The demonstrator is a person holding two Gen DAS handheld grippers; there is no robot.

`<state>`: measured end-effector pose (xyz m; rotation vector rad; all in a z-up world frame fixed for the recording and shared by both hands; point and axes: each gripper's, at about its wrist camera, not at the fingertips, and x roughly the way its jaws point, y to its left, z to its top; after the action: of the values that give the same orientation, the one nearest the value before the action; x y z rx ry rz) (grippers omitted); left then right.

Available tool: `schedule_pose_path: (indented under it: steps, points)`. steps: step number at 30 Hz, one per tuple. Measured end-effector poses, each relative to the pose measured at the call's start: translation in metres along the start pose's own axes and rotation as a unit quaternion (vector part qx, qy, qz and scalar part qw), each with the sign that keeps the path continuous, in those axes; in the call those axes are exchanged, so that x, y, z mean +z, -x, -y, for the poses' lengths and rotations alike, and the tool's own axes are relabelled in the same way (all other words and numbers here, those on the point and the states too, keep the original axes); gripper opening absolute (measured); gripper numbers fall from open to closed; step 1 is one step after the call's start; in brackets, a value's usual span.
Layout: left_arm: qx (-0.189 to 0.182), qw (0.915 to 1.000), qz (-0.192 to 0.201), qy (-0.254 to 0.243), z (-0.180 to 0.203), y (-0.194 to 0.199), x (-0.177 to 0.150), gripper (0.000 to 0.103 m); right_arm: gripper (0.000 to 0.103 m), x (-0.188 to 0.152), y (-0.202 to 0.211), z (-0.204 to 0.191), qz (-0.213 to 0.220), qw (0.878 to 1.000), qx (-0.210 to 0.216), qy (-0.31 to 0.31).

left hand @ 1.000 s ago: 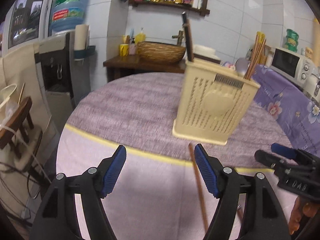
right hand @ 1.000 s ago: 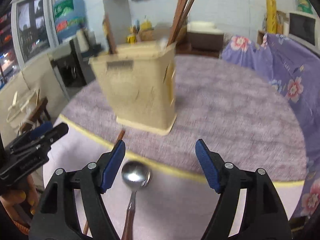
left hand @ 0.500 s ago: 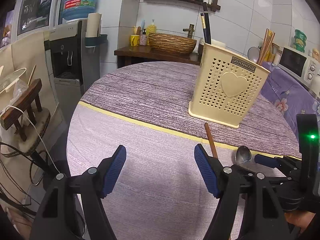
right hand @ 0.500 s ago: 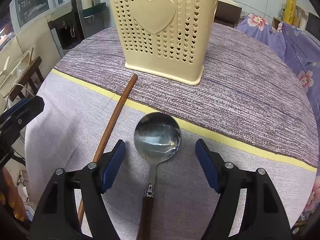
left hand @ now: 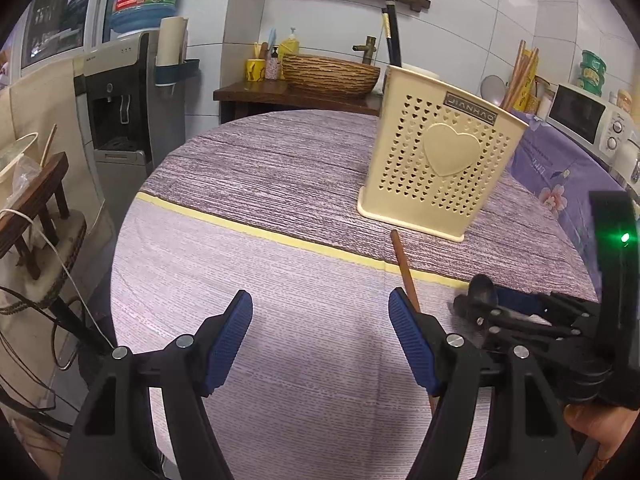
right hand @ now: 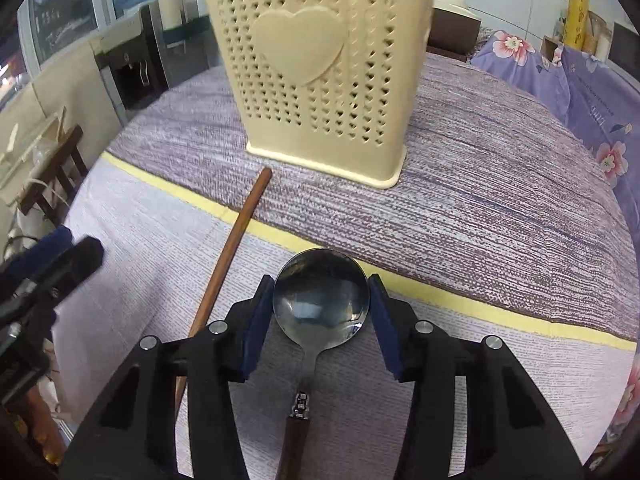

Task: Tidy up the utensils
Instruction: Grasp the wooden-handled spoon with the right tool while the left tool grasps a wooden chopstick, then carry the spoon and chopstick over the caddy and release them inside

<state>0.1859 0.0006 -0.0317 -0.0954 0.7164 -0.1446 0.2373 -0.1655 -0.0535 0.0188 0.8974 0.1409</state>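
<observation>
A cream utensil holder with heart-shaped holes stands on the round table; it also shows in the right wrist view. Chopsticks and a spoon stand in its far side. A metal spoon with a brown handle lies on the cloth. My right gripper has closed on the spoon's bowl, pads touching both sides; it also shows in the left wrist view. A brown chopstick lies just left of the spoon, also seen in the left wrist view. My left gripper is open and empty above the cloth.
The table has a purple striped cloth with a yellow band. A water dispenser and a wooden stool stand to the left. A counter with a woven basket is behind, and a microwave at the right.
My right gripper has moved down onto the spoon and closed its fingers on the bowl. The left gripper has stayed open and shifted only slightly.
</observation>
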Motion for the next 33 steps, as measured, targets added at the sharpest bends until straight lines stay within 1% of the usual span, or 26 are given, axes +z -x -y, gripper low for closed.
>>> schedule_pose_path:
  steps: [3,6,9,10,13,14,15,16,20,23,26,29,31,33]
  points:
    - [-0.017,0.9997,-0.014,-0.012,0.009,-0.005,0.001,0.07,0.048,0.005,0.026,0.014,0.034,0.999,0.014,-0.019]
    - [-0.038,0.9983,-0.035,-0.026,0.021,-0.015,0.004,0.069,0.048,0.01,0.061,0.024,0.082,0.996,0.017,-0.031]
    - [-0.052,0.9959,-0.057,-0.047,0.035,-0.028,0.007,0.063,0.048,0.012,0.098,0.03,0.13,0.991,0.015,-0.031]
    - [-0.053,0.9951,-0.064,-0.053,0.039,-0.033,0.008,0.059,0.048,0.012,0.106,0.031,0.14,0.99,0.017,-0.032]
    - [-0.047,0.9932,-0.081,-0.07,0.051,-0.049,0.013,0.054,0.048,0.008,0.12,0.033,0.165,0.986,0.013,-0.032]
    - [-0.043,0.9928,-0.084,-0.073,0.054,-0.054,0.015,0.054,0.048,0.008,0.122,0.033,0.168,0.985,0.01,-0.03]
    - [-0.04,0.9924,-0.088,-0.077,0.057,-0.059,0.017,0.052,0.048,0.007,0.122,0.033,0.17,0.985,0.009,-0.03]
    - [-0.037,0.9919,-0.093,-0.079,0.06,-0.064,0.018,0.047,0.048,0.007,0.122,0.033,0.171,0.985,0.01,-0.031]
    - [-0.022,0.9902,-0.106,-0.088,0.067,-0.079,0.022,0.04,0.048,0.008,0.123,0.036,0.172,0.985,0.014,-0.033]
    - [-0.017,0.9901,-0.107,-0.088,0.07,-0.085,0.028,0.036,0.048,0.006,0.123,0.038,0.173,0.984,0.014,-0.036]
    - [0.001,0.989,-0.108,-0.101,0.076,-0.091,0.031,0.027,0.048,0.004,0.124,0.037,0.174,0.984,0.013,-0.034]
    - [0.011,0.9877,-0.107,-0.114,0.081,-0.094,0.033,0.018,0.048,0.004,0.124,0.034,0.175,0.984,0.01,-0.03]
    - [0.014,0.9873,-0.107,-0.117,0.082,-0.095,0.033,0.01,0.048,0.004,0.124,0.033,0.176,0.984,0.009,-0.029]
    - [0.018,0.9869,-0.106,-0.12,0.083,-0.094,0.033,0.009,0.048,0.003,0.124,0.032,0.178,0.984,0.007,-0.027]
